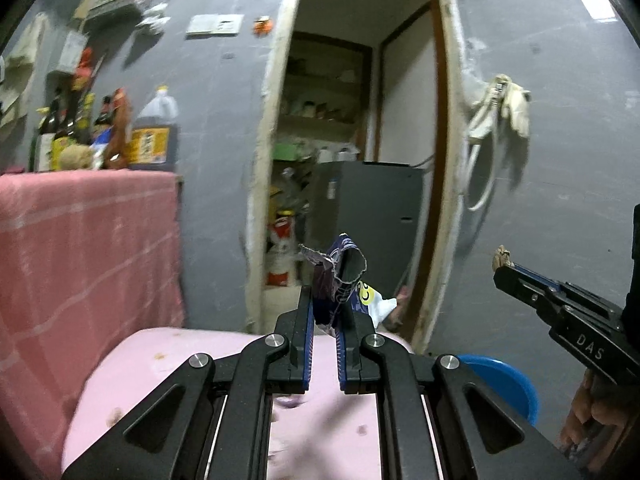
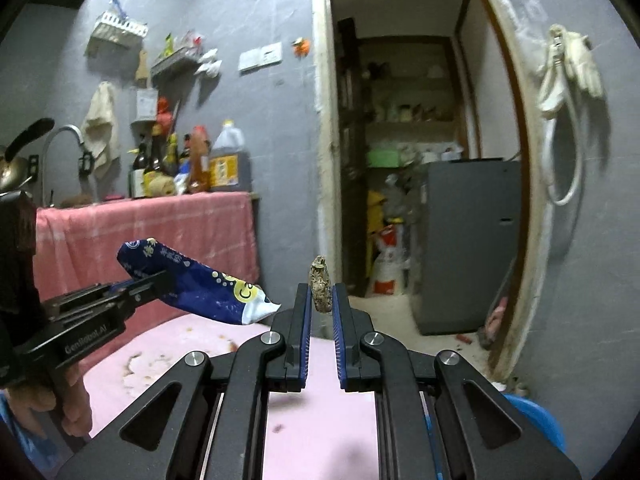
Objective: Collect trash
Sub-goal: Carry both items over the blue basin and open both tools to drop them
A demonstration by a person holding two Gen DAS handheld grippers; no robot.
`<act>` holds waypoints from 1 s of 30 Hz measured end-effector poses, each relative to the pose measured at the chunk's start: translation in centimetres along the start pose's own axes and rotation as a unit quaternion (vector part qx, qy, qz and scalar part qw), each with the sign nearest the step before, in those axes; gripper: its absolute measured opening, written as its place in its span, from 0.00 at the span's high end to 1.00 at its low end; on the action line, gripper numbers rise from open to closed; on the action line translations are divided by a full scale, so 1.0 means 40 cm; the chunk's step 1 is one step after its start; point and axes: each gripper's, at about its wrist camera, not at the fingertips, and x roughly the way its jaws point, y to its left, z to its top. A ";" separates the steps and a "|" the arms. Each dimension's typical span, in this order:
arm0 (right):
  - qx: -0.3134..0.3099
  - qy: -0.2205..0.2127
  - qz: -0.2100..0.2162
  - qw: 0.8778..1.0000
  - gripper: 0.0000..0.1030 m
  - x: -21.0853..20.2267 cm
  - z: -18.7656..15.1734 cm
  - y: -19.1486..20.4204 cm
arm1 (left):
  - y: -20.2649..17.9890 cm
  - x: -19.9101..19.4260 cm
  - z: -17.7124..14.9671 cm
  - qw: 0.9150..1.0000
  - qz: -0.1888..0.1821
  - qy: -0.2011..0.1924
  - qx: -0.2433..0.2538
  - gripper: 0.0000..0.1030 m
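My left gripper [image 1: 325, 312] is shut on a crumpled blue snack wrapper [image 1: 338, 280], held up in the air above a pink table [image 1: 168, 364]. From the right wrist view the same wrapper [image 2: 200, 284] sticks out sideways from the left gripper [image 2: 154, 282], with a white torn end. A small brownish-grey scrap of trash [image 2: 321, 284] stands upright between the fingertips of my right gripper [image 2: 321, 300], which is shut on it. In the left wrist view the right gripper [image 1: 505, 267] comes in from the right with the scrap [image 1: 502, 257] at its tip.
A blue basin [image 1: 504, 384] sits on the floor right of the pink table. A counter under a pink cloth [image 2: 160, 228] holds bottles and an oil jug [image 2: 228, 160]. An open doorway [image 2: 420, 160] leads to a storeroom with a grey cabinet [image 2: 468, 240]. A hand [image 2: 60, 400] holds the left gripper.
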 end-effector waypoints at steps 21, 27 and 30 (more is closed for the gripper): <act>0.121 0.072 -0.131 0.981 0.92 -0.082 -0.113 -0.375 | -0.343 0.287 -0.084 0.981 -0.137 0.140 0.003 0.93; 0.153 0.106 -0.137 0.973 0.92 -0.073 -0.167 -0.440 | -0.387 0.370 -0.141 0.967 -0.151 0.203 -0.007 0.93; 0.161 0.121 -0.137 0.970 0.91 -0.063 -0.186 -0.455 | -0.396 0.403 -0.174 0.961 -0.151 0.232 -0.016 0.92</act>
